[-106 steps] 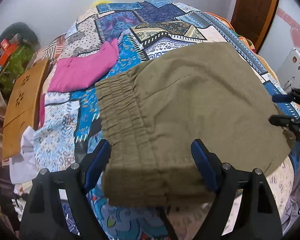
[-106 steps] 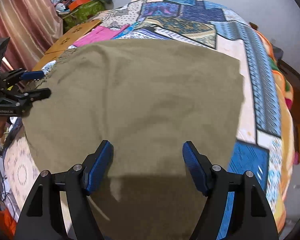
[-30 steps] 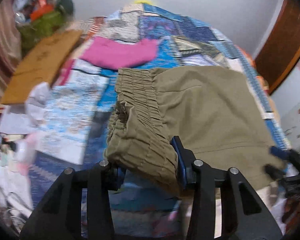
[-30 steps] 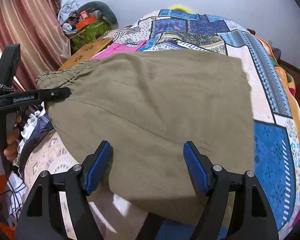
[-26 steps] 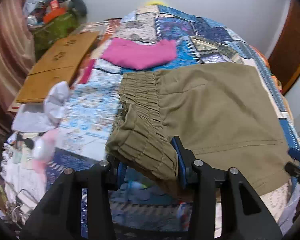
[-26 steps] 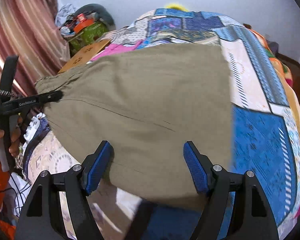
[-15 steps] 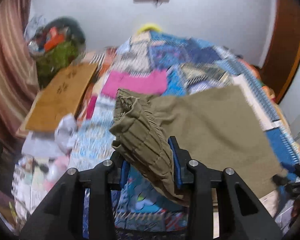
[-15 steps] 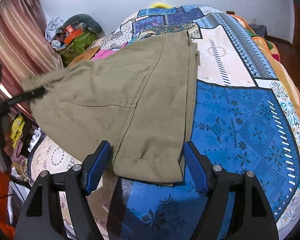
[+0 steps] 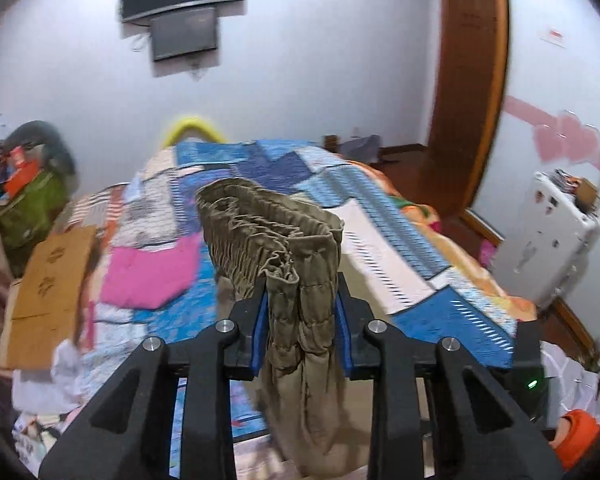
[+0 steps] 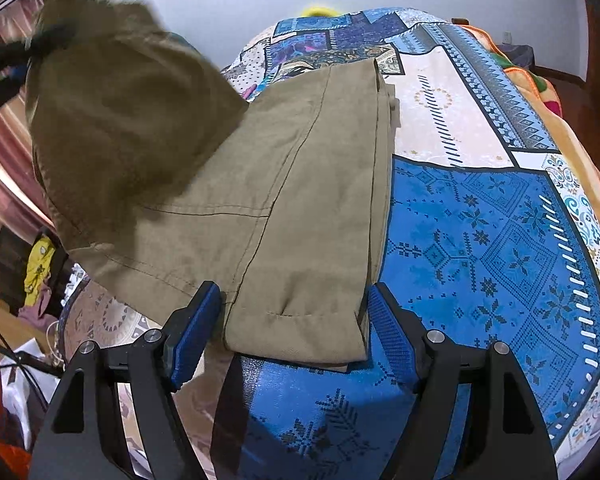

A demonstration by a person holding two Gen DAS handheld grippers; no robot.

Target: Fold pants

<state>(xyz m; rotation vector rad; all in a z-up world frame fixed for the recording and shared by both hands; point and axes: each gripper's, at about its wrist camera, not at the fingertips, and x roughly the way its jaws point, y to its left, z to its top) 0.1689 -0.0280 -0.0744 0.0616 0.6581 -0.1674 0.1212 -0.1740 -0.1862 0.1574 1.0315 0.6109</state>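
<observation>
Left wrist: gripper (image 9: 302,326) clamping waistband (image 9: 268,220) aloft

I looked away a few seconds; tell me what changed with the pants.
The left gripper, its jaws just closing further, clamped the pants' bunched waistband and raised it off the bed. The right gripper stays open over the leg end, which still lies flat.

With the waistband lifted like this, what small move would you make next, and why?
Probably carry the left gripper over toward the hem end: it pinches the elastic waistband of the pants up off the bed, while the hems lie flat between the open right gripper fingers.
</observation>
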